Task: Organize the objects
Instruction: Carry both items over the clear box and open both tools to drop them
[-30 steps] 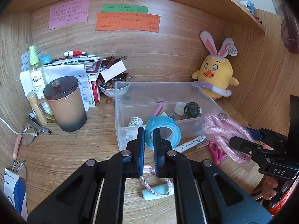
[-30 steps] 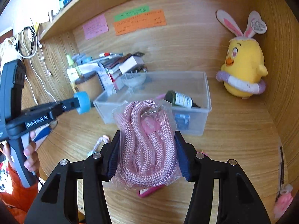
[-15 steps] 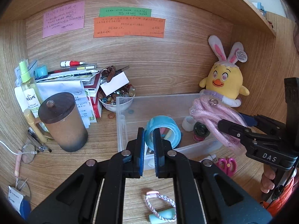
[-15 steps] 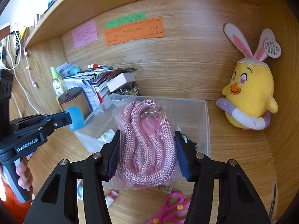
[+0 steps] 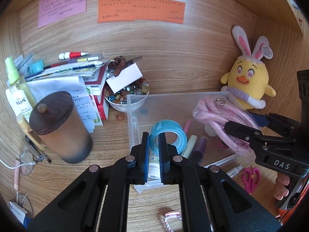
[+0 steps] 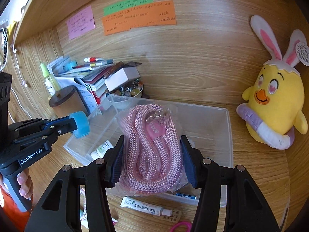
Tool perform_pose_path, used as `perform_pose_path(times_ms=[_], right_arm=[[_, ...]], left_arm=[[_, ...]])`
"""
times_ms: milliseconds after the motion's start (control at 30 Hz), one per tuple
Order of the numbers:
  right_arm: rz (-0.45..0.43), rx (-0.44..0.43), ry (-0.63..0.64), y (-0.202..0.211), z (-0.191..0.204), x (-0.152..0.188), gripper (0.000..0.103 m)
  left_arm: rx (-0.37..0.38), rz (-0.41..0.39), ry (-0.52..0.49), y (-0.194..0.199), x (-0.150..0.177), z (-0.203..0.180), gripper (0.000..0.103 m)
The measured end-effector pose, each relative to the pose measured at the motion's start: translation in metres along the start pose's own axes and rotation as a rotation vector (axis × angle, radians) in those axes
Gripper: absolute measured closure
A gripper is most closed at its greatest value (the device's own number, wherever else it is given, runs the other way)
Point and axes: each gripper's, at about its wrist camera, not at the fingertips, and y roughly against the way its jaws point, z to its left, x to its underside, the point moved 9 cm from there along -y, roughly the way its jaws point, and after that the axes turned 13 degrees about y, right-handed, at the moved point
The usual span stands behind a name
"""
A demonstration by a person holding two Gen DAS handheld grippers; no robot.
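My left gripper [image 5: 153, 137] is shut on a blue tape roll [image 5: 166, 123] and holds it above the left part of a clear plastic box [image 5: 173, 95]. Pens, a marker and a small tube lie in the box below it. My right gripper [image 6: 152, 147] is shut on a bagged coil of pink rope [image 6: 146, 119], which hangs over the same box [image 6: 229, 135]. The left wrist view shows the pink rope [image 5: 212, 114] at the box's right side. The right wrist view shows the tape roll [image 6: 81, 123] at the box's left corner.
A brown lidded mug [image 5: 58, 127], a bowl of beads [image 5: 125, 96] and a pile of books stand left of the box. A yellow chick plush [image 5: 249, 81] sits at the back right. Pink scissors [image 5: 251, 176] and an ointment tube [image 6: 144, 206] lie in front of the box.
Both grippers have moved forward toward the back wall with their loads. The tape roll and the rope went from in front of the box to above it.
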Motion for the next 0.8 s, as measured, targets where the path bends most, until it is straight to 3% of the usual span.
perform_pose_path(times_ms=[533,800], right_arm=[[0.036,0.037,0.066,-0.027,0.012,0.003,0.052],[0.040,0.056,0.085,-0.009,0.011,0.008,0.035]], left_arm=[[-0.023,0.100,-0.047,-0.036,0.018,-0.004,0.094],[-0.021,0.059,-0.051,-0.020,0.014,-0.008,0.060]])
